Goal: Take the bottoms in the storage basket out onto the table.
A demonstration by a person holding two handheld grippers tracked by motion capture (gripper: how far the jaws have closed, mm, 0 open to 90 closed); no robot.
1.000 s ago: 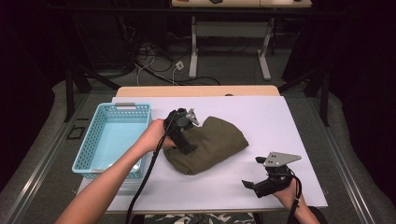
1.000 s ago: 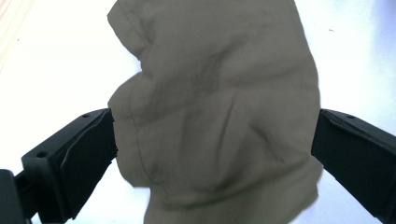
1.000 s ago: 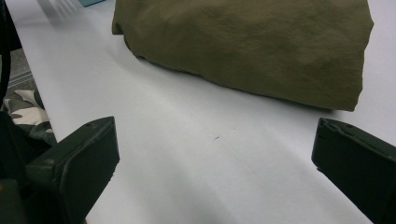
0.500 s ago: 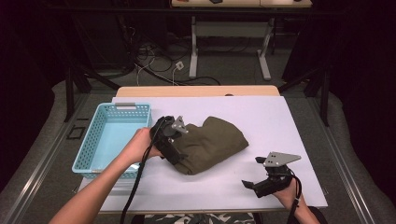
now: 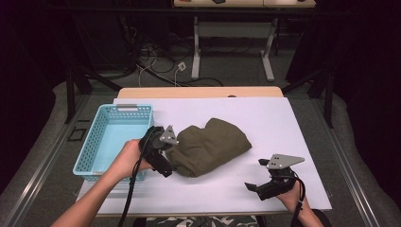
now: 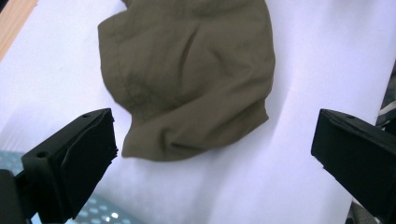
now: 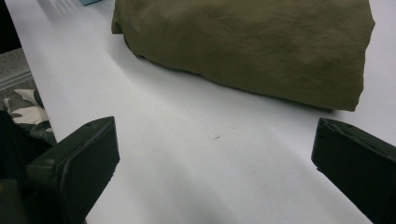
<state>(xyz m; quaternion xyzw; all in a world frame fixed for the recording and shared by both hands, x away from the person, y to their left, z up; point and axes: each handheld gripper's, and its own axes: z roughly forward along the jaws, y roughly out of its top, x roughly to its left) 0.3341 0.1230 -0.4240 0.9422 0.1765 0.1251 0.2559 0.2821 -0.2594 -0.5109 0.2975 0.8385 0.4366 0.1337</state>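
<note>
An olive-green folded cloth [image 5: 208, 146] lies in a heap in the middle of the white table top [image 5: 265, 118]. My left gripper [image 5: 161, 153] hovers at the cloth's left end, open, with nothing between its jaws. In the left gripper view the cloth [image 6: 187, 74] lies ahead between the spread jaws of the left gripper [image 6: 212, 158]. My right gripper [image 5: 265, 182] rests near the front right edge, open and apart from the cloth. In the right gripper view the cloth [image 7: 252, 46] lies beyond the right gripper [image 7: 215, 168].
A light blue plastic basket [image 5: 94, 146] stands at the table's left edge, right beside my left hand, and I see nothing in it. Bare white surface runs along the front and right. Cables and desk legs lie on the floor beyond the far edge.
My left gripper has moved left, off the top of the cloth to its left end near the basket. The right gripper has stayed put.
</note>
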